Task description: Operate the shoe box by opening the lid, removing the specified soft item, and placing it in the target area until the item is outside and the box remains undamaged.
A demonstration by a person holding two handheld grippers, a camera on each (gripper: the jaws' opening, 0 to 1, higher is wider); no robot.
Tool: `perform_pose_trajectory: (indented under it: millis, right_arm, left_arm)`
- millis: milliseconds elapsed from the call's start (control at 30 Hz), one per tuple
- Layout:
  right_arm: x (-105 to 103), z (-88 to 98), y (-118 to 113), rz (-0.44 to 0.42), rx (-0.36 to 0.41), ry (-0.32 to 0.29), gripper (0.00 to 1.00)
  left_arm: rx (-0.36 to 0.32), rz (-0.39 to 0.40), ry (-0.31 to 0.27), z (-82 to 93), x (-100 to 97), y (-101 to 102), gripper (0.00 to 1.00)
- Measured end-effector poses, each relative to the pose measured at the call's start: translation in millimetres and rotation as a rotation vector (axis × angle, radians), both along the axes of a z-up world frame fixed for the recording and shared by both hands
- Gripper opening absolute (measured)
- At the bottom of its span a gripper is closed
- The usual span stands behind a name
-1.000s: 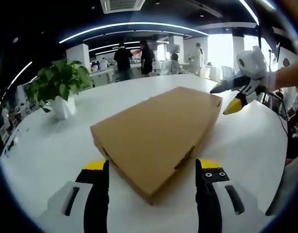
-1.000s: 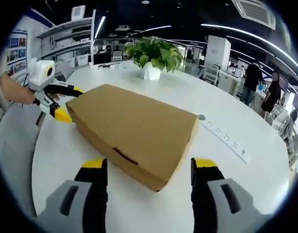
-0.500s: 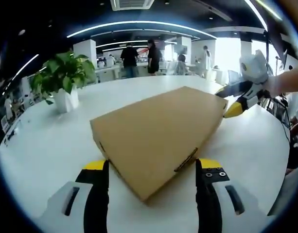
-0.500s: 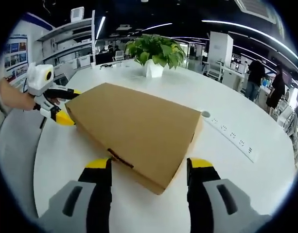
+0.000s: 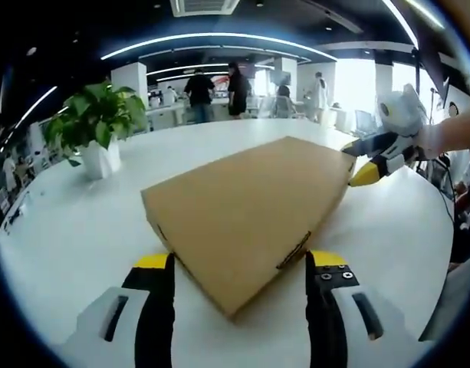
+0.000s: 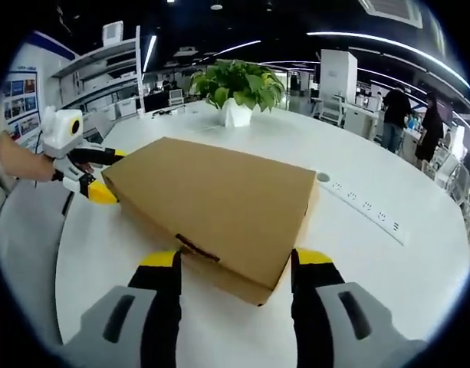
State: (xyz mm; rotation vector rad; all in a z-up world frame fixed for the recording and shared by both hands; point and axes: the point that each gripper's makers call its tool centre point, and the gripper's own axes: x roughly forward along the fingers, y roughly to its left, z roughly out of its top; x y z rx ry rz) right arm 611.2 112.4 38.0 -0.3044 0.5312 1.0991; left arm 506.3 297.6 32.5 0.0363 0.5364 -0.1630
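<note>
Left gripper view: left gripper [image 5: 238,264] fingers spread wide, straddling one corner of the shoe box [image 5: 246,207]. Right gripper [image 6: 235,261] fingers likewise apart around the opposite corner; its yellow tips sit at the box's far corner in the left gripper view [image 5: 366,161]. Box is plain brown cardboard, flat, lid down, slot tabs on the side walls, lying on a white round surface [image 5: 73,230]. Potted plant [image 5: 96,126] beyond; power strip [image 6: 365,215] beside the box.

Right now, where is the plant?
In the left gripper view the potted plant stands on the white table, to the left beyond the closed cardboard box.
</note>
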Motion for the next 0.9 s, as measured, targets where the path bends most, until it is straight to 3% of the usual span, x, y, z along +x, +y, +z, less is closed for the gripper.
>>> perform_pose_trajectory:
  millis: [233, 300, 900]
  right_arm:
    - [-5.3, 1.0, 1.2, -0.028, 0.015, 0.006, 0.53]
    - [-7.1, 3.1, 3.2, -0.062, 0.053, 0.039, 0.54]
    - [-24.3, 2.2, 1.5, -0.109, 0.057, 0.024, 0.51]
  left_arm:
    - [0.001, -0.018, 0.008, -0.7, 0.8, 3.5, 0.69]
    - [0.001, -0.022, 0.010, -0.6, 0.2, 4.1, 0.68]
    - [-0.027, -0.089, 0.033, -1.6, -0.9, 14.1, 0.66]
